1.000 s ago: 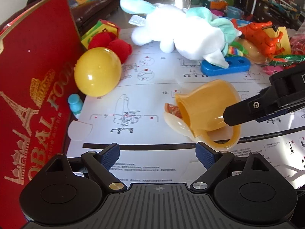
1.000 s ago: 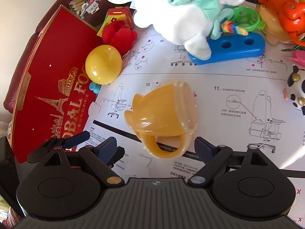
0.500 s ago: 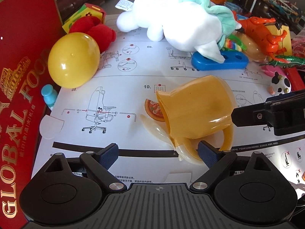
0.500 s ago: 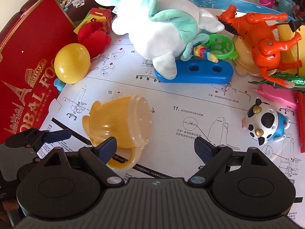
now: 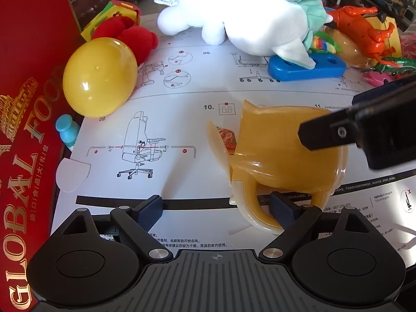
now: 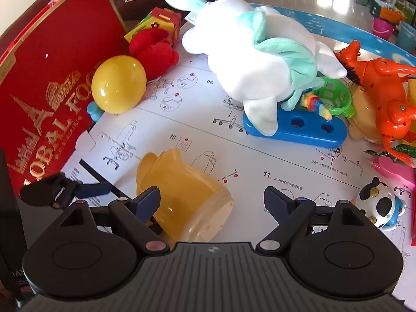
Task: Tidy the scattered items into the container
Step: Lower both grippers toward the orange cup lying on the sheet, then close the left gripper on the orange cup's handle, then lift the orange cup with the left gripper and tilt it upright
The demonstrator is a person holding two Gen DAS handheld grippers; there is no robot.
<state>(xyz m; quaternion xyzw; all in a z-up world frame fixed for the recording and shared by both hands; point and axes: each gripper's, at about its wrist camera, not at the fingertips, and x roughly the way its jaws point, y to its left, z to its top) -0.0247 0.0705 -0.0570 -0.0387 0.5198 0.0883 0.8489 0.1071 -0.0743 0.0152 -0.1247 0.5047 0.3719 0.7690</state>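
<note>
So the orange plastic pitcher (image 5: 283, 150) lies on its side on the instruction sheet (image 5: 182, 98), handle toward the left tool (image 5: 218, 208), one finger poked through the handle loop. Both tools gape wide, gripping nothing; right tool (image 6: 212, 200) sits beside it, near the red box (image 6: 52, 78).

The left gripper (image 5: 217, 206) now sits lower and closer to the amber toy pitcher (image 5: 280, 156) than a second ago; its right finger (image 5: 282, 209) now reaches inside the loop of the pitcher's handle (image 5: 249, 208), where earlier the pitcher lay clear ahead of both fingers. The right gripper (image 6: 210, 199) has swung away rightward: the pitcher, once centred between its fingers, now lies behind its left finger (image 6: 147, 200), and a cow-patterned toy (image 6: 382, 205) has come into its view.
</note>
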